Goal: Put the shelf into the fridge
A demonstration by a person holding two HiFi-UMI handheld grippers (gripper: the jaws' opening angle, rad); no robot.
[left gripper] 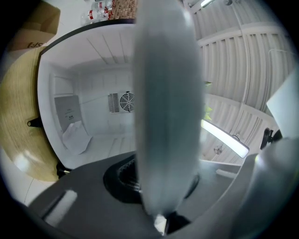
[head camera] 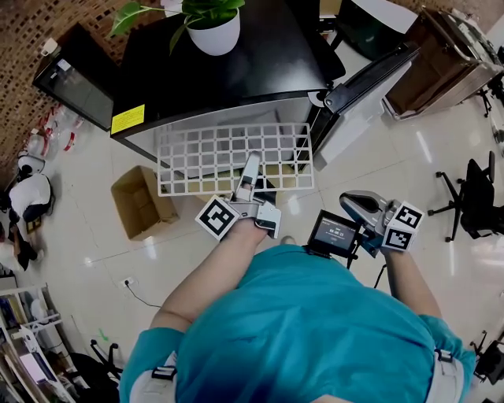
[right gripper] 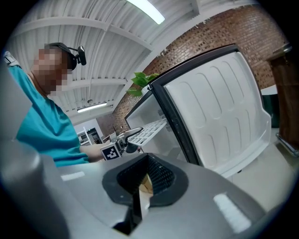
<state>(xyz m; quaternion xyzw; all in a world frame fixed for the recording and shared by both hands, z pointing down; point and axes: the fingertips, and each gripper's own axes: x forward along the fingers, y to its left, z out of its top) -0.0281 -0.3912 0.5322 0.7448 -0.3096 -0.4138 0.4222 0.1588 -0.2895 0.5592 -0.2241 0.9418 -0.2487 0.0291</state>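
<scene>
White shelf (head camera: 234, 157) flat — long axis across the fridge (head camera: 260, 71) mouth.

Showed a black fridge (head camera: 228, 71) with a white interior and a yellow label (head camera: 127, 118) on its top edge. Showed a white, grid-patterned shelf (head camera: 213, 157) at its front, a white pot (head camera: 214, 35) of green leaves on top, and a brown cardboard box (head camera: 142, 203) beside it on the pale floor (head camera: 378, 157).

glossy pale floor (head camera: 79, 260), brick wall (head camera: 31, 24) behind, open cardboard box (head camera: 142, 205), black office chair (head camera: 476, 197)
</scene>
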